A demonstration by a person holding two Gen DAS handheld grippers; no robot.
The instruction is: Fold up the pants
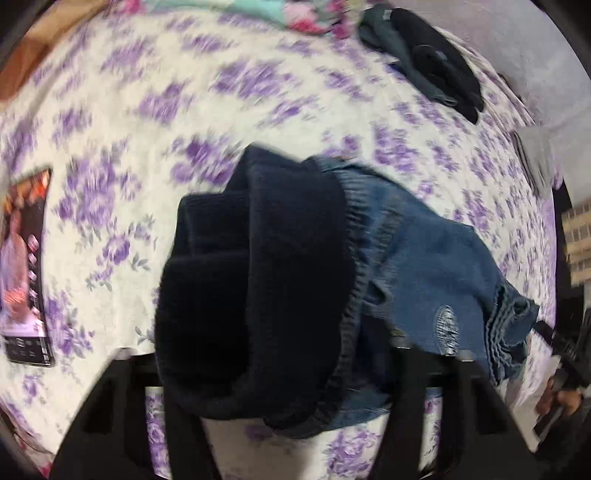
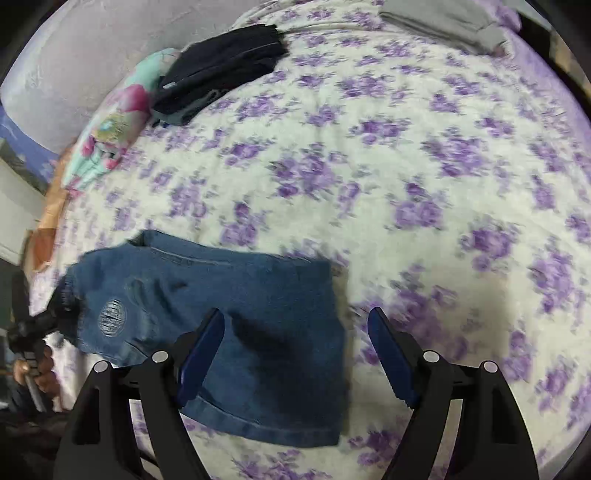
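Blue jeans with a dark fleece lining [image 1: 424, 258] lie on a bed with a white sheet of purple flowers [image 1: 147, 110]. In the left wrist view the waist end is bunched up, lining turned out [image 1: 258, 280], and hangs from my left gripper [image 1: 295, 369], whose fingertips are hidden under the cloth. In the right wrist view the jeans [image 2: 240, 314] lie folded flat with a round patch [image 2: 112, 317]. My right gripper [image 2: 295, 354] is open above their right edge and holds nothing.
A folded pile of dark clothes [image 2: 221, 66] and a floral pillow [image 2: 110, 125] lie at the far side of the bed. A grey folded garment [image 2: 443, 22] lies at the far right. A printed packet [image 1: 26, 266] lies at the left.
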